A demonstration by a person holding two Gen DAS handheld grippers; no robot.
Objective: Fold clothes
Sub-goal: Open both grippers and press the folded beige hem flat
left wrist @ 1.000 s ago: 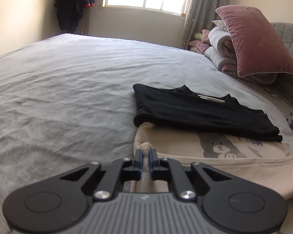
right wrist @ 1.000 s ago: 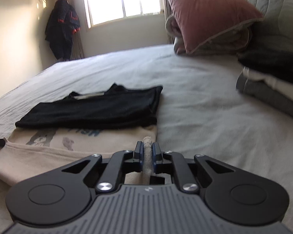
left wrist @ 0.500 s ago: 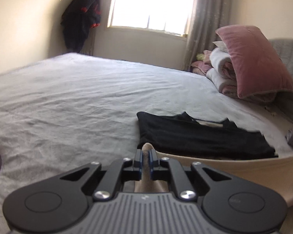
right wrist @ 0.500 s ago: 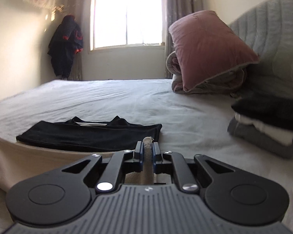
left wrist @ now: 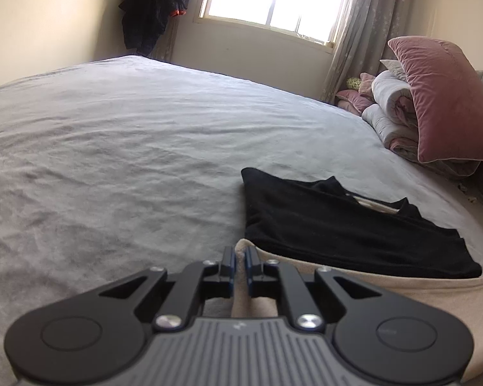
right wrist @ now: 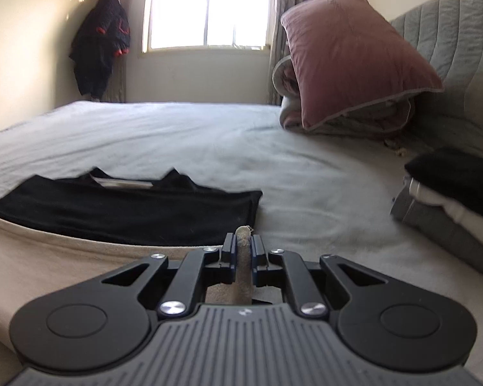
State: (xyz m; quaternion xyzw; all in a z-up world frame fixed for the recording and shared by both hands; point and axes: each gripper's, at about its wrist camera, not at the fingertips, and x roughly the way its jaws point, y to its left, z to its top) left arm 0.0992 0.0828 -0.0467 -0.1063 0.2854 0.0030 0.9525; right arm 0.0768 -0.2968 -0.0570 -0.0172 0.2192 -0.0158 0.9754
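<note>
A beige garment [left wrist: 402, 292] lies on the grey bed, its near edge lifted and stretched between both grippers. My left gripper [left wrist: 240, 254] is shut on one corner of the beige cloth. At the opposite corner my right gripper [right wrist: 243, 244] is shut on the beige garment [right wrist: 64, 257], with a pinch of fabric sticking up between its fingers. A folded black shirt [left wrist: 344, 225] rests on the far part of the beige garment; in the right wrist view the black shirt [right wrist: 128, 209] sits just beyond the raised beige edge, which hides the printed front.
The grey bedsheet [left wrist: 128, 148] spreads wide to the left. A pink pillow [right wrist: 354, 61] leans on rolled bedding by the padded headboard [right wrist: 460, 74]. A stack of folded clothes [right wrist: 450, 206] sits at the right. A dark jacket [left wrist: 154, 6] hangs near the window.
Both grippers have lifted the beige garment's near edge and carried it toward the black shirt. The bear print, visible a second ago, is now covered by the raised fold.
</note>
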